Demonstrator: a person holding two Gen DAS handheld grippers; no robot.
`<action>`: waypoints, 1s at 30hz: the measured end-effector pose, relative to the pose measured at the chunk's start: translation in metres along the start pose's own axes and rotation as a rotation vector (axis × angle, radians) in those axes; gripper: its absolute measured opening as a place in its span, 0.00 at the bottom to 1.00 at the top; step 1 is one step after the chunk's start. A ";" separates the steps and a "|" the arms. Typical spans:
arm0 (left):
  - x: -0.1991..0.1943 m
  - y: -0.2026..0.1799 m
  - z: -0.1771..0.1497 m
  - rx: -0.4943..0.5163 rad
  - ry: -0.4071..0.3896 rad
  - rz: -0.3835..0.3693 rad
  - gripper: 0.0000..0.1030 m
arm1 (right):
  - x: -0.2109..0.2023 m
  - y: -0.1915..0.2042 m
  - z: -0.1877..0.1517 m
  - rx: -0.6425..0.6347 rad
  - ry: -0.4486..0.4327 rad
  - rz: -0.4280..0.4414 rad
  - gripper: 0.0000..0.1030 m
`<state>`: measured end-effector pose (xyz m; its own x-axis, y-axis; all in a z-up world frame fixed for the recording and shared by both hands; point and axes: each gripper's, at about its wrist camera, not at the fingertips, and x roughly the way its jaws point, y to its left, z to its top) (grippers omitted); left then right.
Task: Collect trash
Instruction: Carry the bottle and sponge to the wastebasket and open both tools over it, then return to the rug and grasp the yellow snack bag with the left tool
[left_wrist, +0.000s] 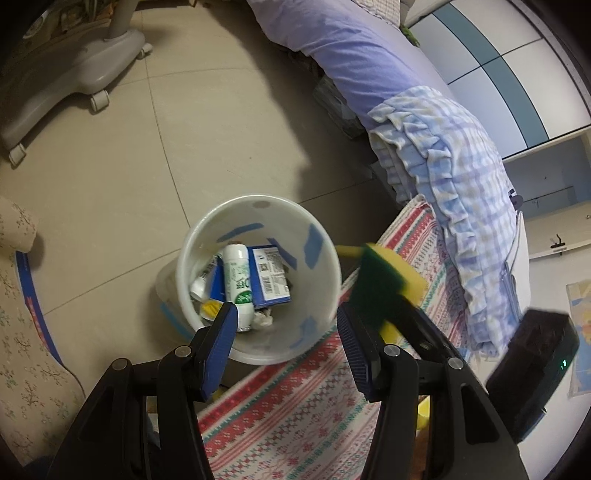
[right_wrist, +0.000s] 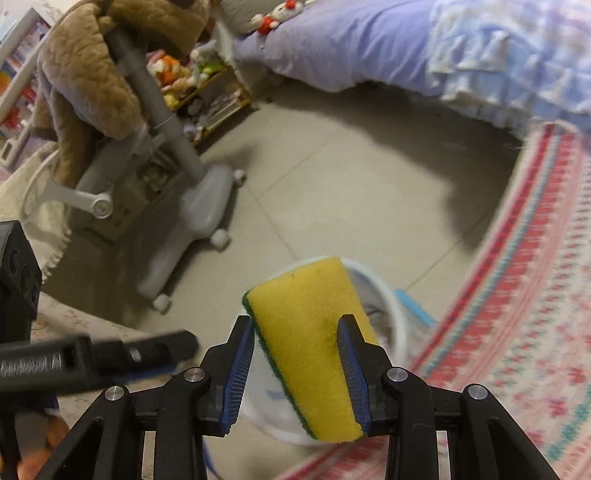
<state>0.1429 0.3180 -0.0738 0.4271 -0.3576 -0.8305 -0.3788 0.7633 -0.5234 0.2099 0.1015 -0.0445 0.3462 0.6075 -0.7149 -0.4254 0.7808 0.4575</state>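
Right wrist view: your right claw pinched the sponge just above the bin rim; your left claw hung spread, empty. Released off-centre, the sponge could have bounced onto the rug.

A bin is standing on the floor, just beside the edge of a rug. In the bin a bottle, a packet and a tube are lying side by side, the packet to the right of the bottle. A sponge is sitting between the right gripper fingers, over the bin's rim. A bed is lying beyond the rug, and a chair base is standing well apart, left of the bed.
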 end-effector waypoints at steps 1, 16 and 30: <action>-0.002 -0.001 -0.001 -0.007 -0.007 -0.001 0.57 | 0.006 0.003 0.001 -0.010 0.011 -0.008 0.43; -0.006 -0.041 -0.026 0.055 0.012 -0.011 0.57 | -0.054 -0.039 -0.025 -0.009 0.018 -0.177 0.67; -0.008 -0.211 -0.167 0.543 0.071 -0.121 0.65 | -0.301 -0.169 -0.066 0.207 -0.204 -0.402 0.81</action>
<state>0.0819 0.0701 0.0116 0.3782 -0.4808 -0.7911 0.1552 0.8754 -0.4578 0.1223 -0.2228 0.0589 0.6145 0.2519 -0.7476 -0.0568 0.9593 0.2766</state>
